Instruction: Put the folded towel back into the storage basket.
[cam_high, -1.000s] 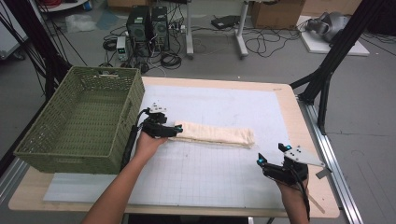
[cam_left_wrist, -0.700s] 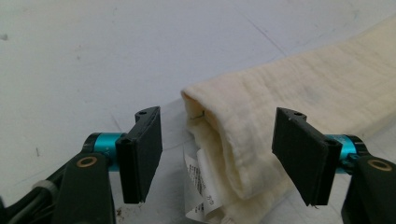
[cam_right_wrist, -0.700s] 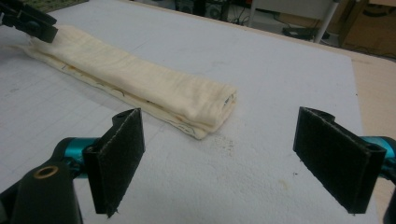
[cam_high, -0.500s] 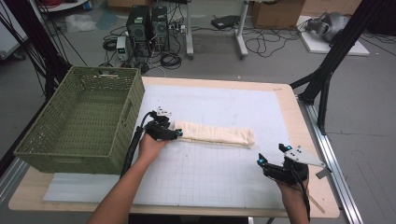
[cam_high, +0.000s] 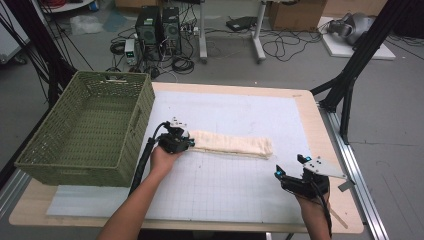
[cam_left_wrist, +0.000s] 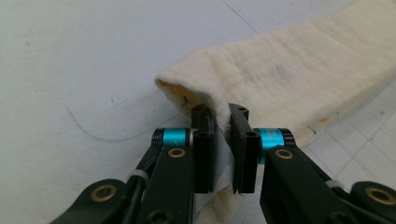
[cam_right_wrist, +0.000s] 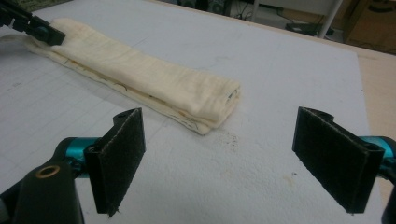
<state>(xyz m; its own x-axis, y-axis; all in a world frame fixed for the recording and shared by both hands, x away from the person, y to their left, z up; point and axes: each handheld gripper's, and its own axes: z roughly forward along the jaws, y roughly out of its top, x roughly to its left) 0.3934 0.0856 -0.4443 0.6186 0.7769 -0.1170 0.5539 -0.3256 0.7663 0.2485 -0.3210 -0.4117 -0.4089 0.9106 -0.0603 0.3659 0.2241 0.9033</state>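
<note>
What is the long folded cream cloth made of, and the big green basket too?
The long folded cream cloth looks like soft woven cotton, maybe gauze: matte, with fine crinkly ribs and limp layered edges. The big green basket looks like woven plastic or painted wicker; its walls show a regular open weave, too blurred to tell which.

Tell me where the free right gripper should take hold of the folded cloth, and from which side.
Probably the cloth's free short end nearest the right gripper, where the folded layers stack into a thick rounded edge. Come in low along the mat from that end, open jaws straddling the stack. The left gripper already pinches the opposite end.
</note>
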